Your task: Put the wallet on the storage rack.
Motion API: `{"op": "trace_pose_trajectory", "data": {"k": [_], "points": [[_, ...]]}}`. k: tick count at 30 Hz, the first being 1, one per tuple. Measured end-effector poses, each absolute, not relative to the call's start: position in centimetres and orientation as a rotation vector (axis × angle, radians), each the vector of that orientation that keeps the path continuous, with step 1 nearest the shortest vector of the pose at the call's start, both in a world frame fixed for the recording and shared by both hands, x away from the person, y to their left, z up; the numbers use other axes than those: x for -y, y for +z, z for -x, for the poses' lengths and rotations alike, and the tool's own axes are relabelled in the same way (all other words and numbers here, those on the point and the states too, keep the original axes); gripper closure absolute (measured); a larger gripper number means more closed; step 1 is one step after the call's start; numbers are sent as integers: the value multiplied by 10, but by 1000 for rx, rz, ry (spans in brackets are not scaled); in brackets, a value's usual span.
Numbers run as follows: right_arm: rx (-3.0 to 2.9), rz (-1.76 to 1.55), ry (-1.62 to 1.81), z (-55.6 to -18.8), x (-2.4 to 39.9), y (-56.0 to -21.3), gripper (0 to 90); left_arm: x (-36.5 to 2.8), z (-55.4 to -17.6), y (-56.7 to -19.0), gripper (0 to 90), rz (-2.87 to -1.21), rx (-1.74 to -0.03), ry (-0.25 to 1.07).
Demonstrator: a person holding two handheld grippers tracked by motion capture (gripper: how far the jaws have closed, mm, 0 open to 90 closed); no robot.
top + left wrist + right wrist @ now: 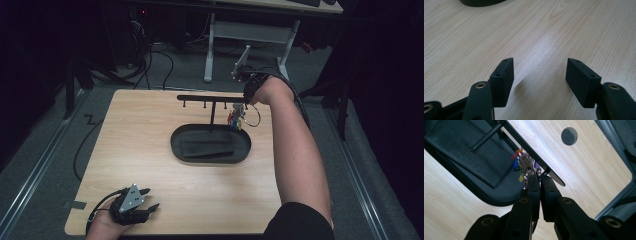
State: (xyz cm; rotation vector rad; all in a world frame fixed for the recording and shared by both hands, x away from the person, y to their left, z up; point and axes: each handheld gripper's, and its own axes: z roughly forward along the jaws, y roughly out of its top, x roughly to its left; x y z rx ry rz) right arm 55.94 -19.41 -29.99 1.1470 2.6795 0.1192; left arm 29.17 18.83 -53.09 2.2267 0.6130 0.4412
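Note:
A black oval tray (182,136) lies mid-table, and a thin post rises from it to a black hanger bar (200,98) with small pegs underneath. A bunch of coloured tags on a key ring (236,119) hangs at the bar's right end. My right gripper (245,98) comes in from the far side and is shut on the top of the bunch. In the right gripper view its jaws (537,177) pinch the bunch (523,161) just below the bar (534,155). Whether the ring sits on a peg I cannot tell. My left gripper (150,199) rests open and empty (540,72) at the front left of the table.
The wooden table (150,125) ends close behind the bar. A round grey disc (569,136) sits in the tabletop beyond the bar. White desk legs (210,47) and cables lie on the floor past the far edge. The person's right forearm (300,150) crosses the table's right side.

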Motion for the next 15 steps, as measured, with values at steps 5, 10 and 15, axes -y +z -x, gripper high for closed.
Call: {"op": "trace_pose_trajectory", "data": {"k": [5,10,15], "points": [[-2639,-1129,123,-555,192,-297,845,-189,-291,-529,402,-2226,-616,446],[-2634,-1151,158,-550,194,-295,845,-189,-290,-529,401,-2226,-615,449],[-2620,-1145,171,-543,197,-294,824,-188,-290,-529,401,-2234,-612,448]]}}
